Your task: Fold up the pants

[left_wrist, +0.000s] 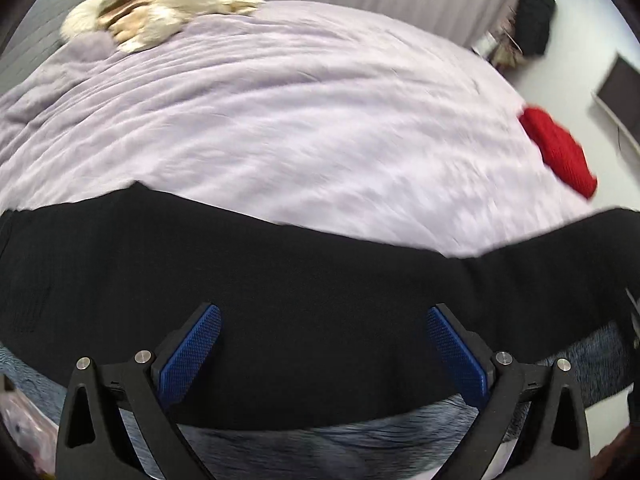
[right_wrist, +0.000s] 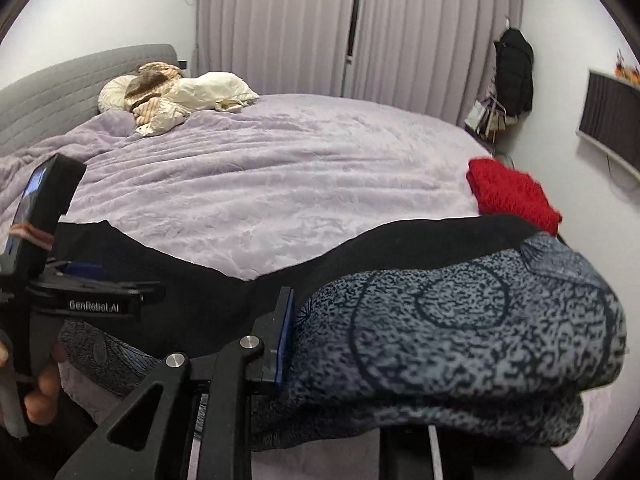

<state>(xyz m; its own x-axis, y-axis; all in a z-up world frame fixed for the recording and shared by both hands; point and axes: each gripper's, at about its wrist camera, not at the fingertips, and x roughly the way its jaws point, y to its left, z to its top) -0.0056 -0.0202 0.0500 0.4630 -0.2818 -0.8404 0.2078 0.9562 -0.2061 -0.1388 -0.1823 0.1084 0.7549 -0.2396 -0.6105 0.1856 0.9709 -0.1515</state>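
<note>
1. Where the left wrist view looks down, the left gripper point(left_wrist: 322, 350) is hanging with jaws wide over black pants point(left_wrist: 280, 280) lying across the lilac bed cover point(left_wrist: 280, 120).
2. In the right wrist view, the right gripper point(right_wrist: 304, 340) is pinching a grey patterned fold of the pants point(right_wrist: 460, 328), bunched over its right finger.

One black pants point(left_wrist: 280, 280), one red knit point(left_wrist: 560, 152), one lilac bedspread point(left_wrist: 280, 120), two tools point(left_wrist: 323, 354).

The wide middle of the lilac bed cover point(left_wrist: 280, 120) is free. A red knit piece point(left_wrist: 558, 150) blocks its right edge, and pillows point(right_wrist: 176, 94) block the far left corner.
</note>
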